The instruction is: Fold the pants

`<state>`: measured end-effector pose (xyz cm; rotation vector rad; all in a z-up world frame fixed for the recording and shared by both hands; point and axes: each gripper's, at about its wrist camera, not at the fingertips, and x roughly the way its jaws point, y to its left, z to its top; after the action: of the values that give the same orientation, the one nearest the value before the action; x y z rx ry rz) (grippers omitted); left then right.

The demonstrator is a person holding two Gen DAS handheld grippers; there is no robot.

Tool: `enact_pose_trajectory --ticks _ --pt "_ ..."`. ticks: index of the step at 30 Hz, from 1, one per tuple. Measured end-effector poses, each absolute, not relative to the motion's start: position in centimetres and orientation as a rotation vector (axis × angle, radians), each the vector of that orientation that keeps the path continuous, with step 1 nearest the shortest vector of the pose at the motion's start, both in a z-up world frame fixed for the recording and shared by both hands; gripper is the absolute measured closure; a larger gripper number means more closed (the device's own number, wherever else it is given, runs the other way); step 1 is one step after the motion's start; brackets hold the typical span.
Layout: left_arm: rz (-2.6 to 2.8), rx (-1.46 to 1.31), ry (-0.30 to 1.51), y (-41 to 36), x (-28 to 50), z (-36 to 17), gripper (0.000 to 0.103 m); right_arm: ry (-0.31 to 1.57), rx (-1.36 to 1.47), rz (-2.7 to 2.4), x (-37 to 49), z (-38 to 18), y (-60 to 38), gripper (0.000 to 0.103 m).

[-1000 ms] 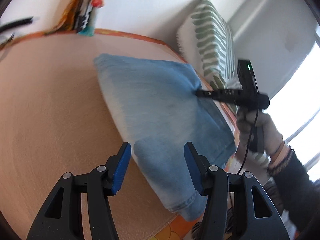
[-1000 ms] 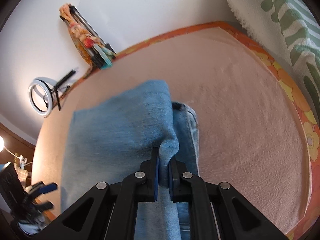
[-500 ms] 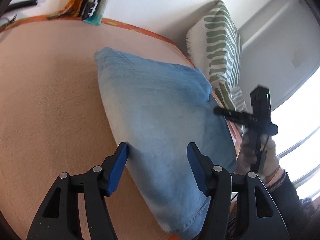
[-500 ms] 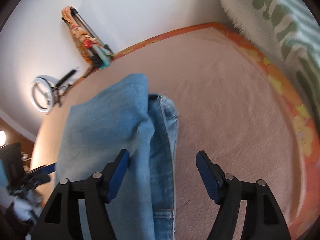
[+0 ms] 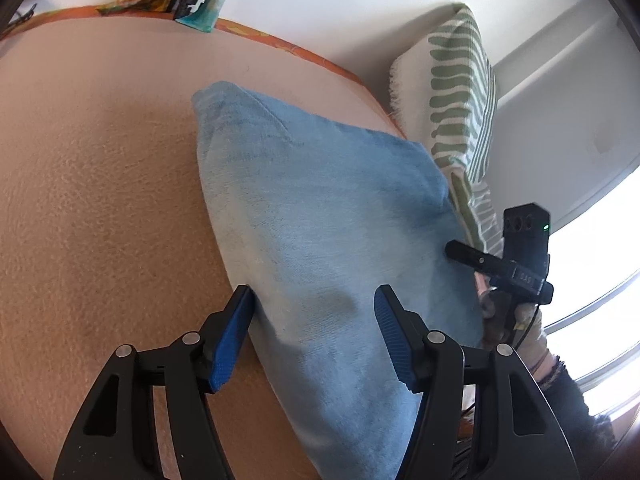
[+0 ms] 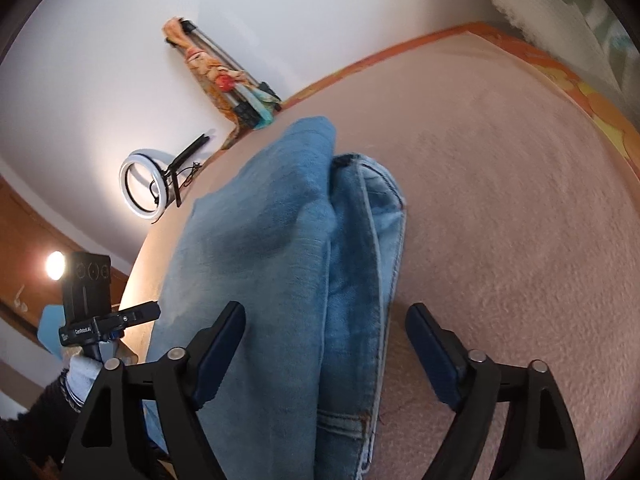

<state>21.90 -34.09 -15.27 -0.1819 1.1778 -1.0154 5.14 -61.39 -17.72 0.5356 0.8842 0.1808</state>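
Light blue denim pants (image 5: 320,216) lie folded into a thick stack on a pink blanket (image 5: 100,200). In the right wrist view the pants (image 6: 280,264) show a folded top layer with the seamed waistband part beside it. My left gripper (image 5: 314,338) is open and empty, its blue pads just above the near end of the pants. My right gripper (image 6: 326,344) is open and empty, spread wide over the stack. The right gripper also shows in the left wrist view (image 5: 464,254), at the right edge of the pants.
A white and green patterned pillow (image 5: 456,92) leans on the wall at the far right. The blanket has an orange flowered border (image 6: 592,104). A tripod with colourful cloth (image 6: 220,76) and a ring light (image 6: 144,188) stand against the wall.
My right gripper has opened and let go of the pants fold, which now lies flat on the stack, and has drawn back. My left gripper stayed open and moved in over the pants.
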Motion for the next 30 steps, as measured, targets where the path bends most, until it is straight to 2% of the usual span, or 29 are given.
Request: enact_pose_trajectory --ticks 11,15,19,20,21,22,24,25,27,29,30 --pt "-1.038 -0.206 1.149 -34.2 21.5 -15.7 0.020 0.885 0.489 0.189 6.0 -17.5 -60.6 0.016" --pt "-1.034 -0.149 1.122 -34.6 20.9 -15.5 0.019 0.903 0.474 0.210 6.8 -17.5 -59.9 0.003" --pt "-1.045 -0.169 1.111 -34.7 21.0 -15.6 0.019 0.930 0.391 0.174 7.5 -17.6 -58.4 0.003" --pt "-1.046 -0.180 1.117 -34.7 21.2 -15.6 0.021 0.933 0.381 0.163 7.6 -17.5 -58.3 0.011" --pt "-1.041 -0.193 1.123 -34.8 21.4 -15.6 0.022 0.930 0.396 0.173 7.7 -17.5 -58.3 0.024" --pt "-1.034 -0.209 1.129 -34.7 21.6 -15.7 0.029 0.938 0.450 0.208 7.8 -17.7 -58.5 0.041" --pt "-1.021 -0.232 1.139 -34.5 22.0 -15.9 0.045 0.932 0.464 0.174 7.8 -17.7 -58.3 0.043" --pt "-1.016 -0.250 1.147 -34.4 22.2 -16.1 0.056 0.928 0.427 0.165 7.8 -17.5 -57.9 0.047" --pt "-1.014 -0.280 1.152 -34.1 22.4 -16.2 0.062 0.918 0.385 0.139 7.5 -17.0 -57.3 0.055" --pt "-1.020 -0.272 1.129 -34.1 22.2 -15.7 0.070 0.905 0.379 0.113 7.3 -16.3 -57.1 0.070" --pt "-1.027 -0.259 1.110 -34.3 22.0 -15.3 0.073 0.900 0.378 0.107 7.3 -16.0 -57.1 0.073"
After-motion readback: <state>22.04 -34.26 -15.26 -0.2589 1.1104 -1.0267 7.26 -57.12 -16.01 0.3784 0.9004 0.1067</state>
